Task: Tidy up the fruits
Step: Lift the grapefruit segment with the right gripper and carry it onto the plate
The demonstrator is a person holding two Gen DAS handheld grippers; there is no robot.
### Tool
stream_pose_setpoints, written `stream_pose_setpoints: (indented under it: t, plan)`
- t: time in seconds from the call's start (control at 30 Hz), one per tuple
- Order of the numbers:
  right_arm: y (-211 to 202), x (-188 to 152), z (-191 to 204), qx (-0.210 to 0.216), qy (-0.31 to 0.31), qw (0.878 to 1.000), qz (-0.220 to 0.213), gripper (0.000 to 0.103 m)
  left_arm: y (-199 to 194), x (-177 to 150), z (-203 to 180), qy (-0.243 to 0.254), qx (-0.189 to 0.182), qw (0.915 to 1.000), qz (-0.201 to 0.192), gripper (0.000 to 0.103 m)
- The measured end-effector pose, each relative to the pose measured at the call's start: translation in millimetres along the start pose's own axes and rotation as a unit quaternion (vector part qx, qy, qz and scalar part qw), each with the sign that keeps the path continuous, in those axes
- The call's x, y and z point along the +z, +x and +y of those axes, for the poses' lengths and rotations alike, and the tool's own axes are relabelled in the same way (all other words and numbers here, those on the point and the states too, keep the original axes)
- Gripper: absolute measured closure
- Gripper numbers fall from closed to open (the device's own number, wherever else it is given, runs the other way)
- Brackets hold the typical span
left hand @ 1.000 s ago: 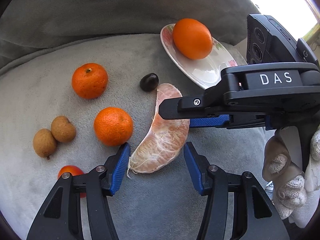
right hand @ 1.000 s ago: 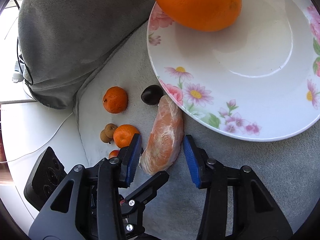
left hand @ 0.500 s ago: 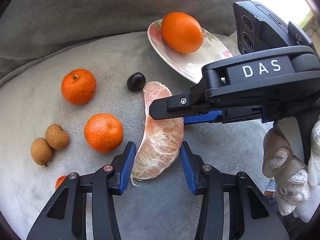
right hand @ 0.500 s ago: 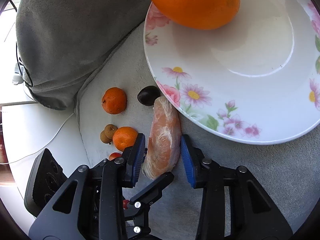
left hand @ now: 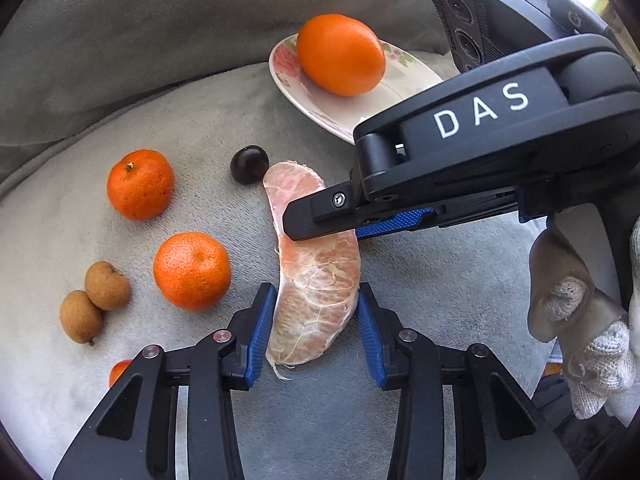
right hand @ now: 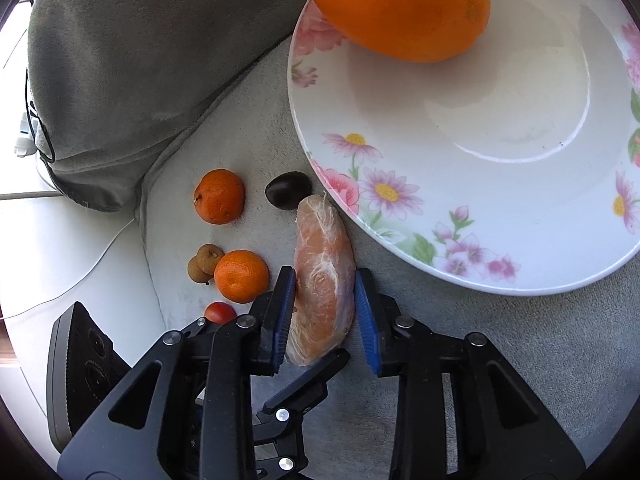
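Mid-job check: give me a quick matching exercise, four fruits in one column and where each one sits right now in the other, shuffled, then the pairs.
Things:
1. orange
2. pomelo segment
3. dark plum
4. two longans

Places:
A. between the pads of both claws, on the grey cushion
B. on the flowered plate
C. on the cushion, at the segment's tip nearest the plate
D. side by side, beside the nearer mandarin

Pairs: 1-B, 2-A, 3-C, 4-D
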State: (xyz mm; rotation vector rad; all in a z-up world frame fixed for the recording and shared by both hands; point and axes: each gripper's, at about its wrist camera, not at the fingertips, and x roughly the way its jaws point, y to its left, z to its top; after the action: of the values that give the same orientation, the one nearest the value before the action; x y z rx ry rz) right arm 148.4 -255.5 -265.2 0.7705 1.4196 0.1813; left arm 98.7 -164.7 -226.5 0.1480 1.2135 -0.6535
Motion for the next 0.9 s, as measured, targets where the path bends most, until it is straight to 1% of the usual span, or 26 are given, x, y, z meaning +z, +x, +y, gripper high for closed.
stream_pose_setpoints:
  t: [0.1, 0.3, 0.43, 0.53, 0.57, 0.6, 0.67, 0.9]
  plan:
    - [-2, -2, 2, 0.003, -0.004, 1.0, -0.003, 0.073, -3, -3, 5, -0.019, -0.01, 0.9998, -0.005, 0.064]
    - [-5, -5, 18, 0.006, -0.024, 1.0, -0.01, 0.074, -12, -5, 6, -0.034, -0.015, 0.9991, -0.019, 0.065]
    - [-11, -6, 26, 0.008, -0.035, 0.999, -0.014, 0.074, -16, -3, 5, -0.037, -0.017, 0.9988, -0.026, 0.065]
    - [-21, -6, 26, 0.01, -0.041, 0.999, -0.02, 0.074, -17, 5, 2, -0.036, -0.018, 0.9986, -0.034, 0.065]
    - [-25, -6, 26, 0.011, -0.042, 0.999, -0.023, 0.074, -21, -1, 9, -0.035, -0.019, 0.9985, -0.037, 0.065]
    - [-28, -6, 26, 0.012, -0.042, 0.999, -0.025, 0.074, -22, -1, 8, -0.034, -0.02, 0.9985, -0.039, 0.065]
    - [-37, -5, 25, 0.012, -0.043, 0.999, -0.032, 0.074, -30, 10, -2, -0.031, -0.022, 0.9984, -0.043, 0.065]
    - [-69, 1, 14, 0.015, -0.041, 0.998, -0.054, 0.074, -30, 35, -20, -0.015, -0.032, 0.9978, -0.056, 0.065]
